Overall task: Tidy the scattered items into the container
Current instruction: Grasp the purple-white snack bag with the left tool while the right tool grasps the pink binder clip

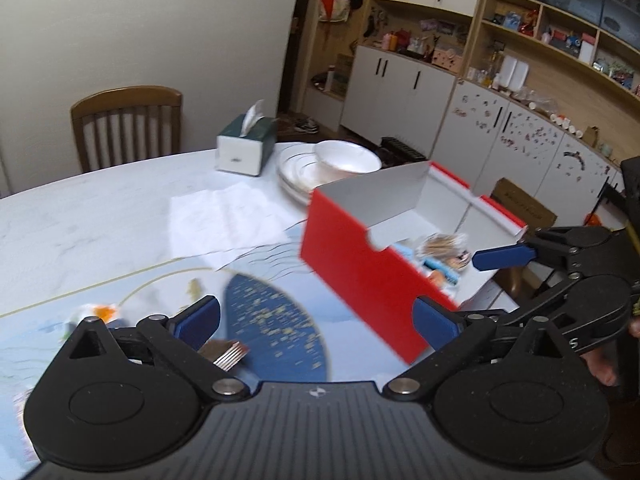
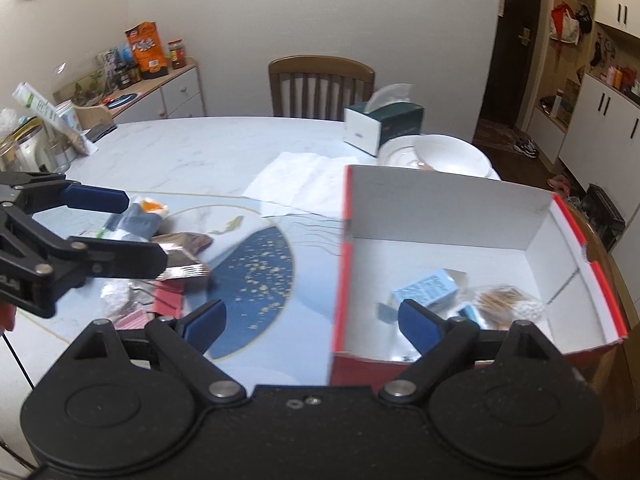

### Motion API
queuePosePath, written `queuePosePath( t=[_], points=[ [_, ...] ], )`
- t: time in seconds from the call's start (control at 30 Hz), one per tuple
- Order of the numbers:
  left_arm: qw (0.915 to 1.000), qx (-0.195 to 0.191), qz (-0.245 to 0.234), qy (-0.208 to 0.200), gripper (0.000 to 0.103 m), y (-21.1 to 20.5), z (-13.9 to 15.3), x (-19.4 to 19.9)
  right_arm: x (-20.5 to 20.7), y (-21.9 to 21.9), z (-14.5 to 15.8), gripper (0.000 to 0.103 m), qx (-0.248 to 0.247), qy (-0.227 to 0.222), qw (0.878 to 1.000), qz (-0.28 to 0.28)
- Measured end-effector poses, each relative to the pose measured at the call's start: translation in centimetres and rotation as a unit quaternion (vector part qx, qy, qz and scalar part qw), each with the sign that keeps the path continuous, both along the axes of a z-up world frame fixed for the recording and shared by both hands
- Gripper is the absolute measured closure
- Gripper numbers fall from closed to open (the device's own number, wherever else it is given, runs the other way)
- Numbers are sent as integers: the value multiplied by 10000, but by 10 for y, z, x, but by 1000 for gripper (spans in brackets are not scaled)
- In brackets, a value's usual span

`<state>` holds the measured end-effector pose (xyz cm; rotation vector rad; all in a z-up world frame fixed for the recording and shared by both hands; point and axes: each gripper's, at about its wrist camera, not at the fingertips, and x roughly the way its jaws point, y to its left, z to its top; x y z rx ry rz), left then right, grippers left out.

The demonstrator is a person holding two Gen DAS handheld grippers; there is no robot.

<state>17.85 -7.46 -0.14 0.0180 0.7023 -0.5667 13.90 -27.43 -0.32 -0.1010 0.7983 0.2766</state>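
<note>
Both tools are gaping wide, holding nothing: left tool point(image 1: 316, 320), right tool point(image 2: 312, 322). The red box point(image 2: 440, 240) is sitting at three o'clock on the surface point(image 2: 180, 152); snack packets point(image 2: 180, 256) are lying at nine o'clock. A rushed grab could be knocking them away.

You see the red box point(image 2: 340, 280), white inside and open-topped, on the table's right side. Inside it lie a light blue carton point(image 2: 426, 290) and a clear bag of snacks point(image 2: 506, 304). To its left, a brown packet point(image 2: 186, 258) lies among other loose wrappers.
</note>
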Motion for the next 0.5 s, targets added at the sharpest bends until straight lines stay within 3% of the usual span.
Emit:
queuePosePath(
  t=[0.5],
  points=[
    [9987,103,468,-148,0,74,-11,-8,-9,70,-8,10,-57,-41,9998,196]
  ],
)
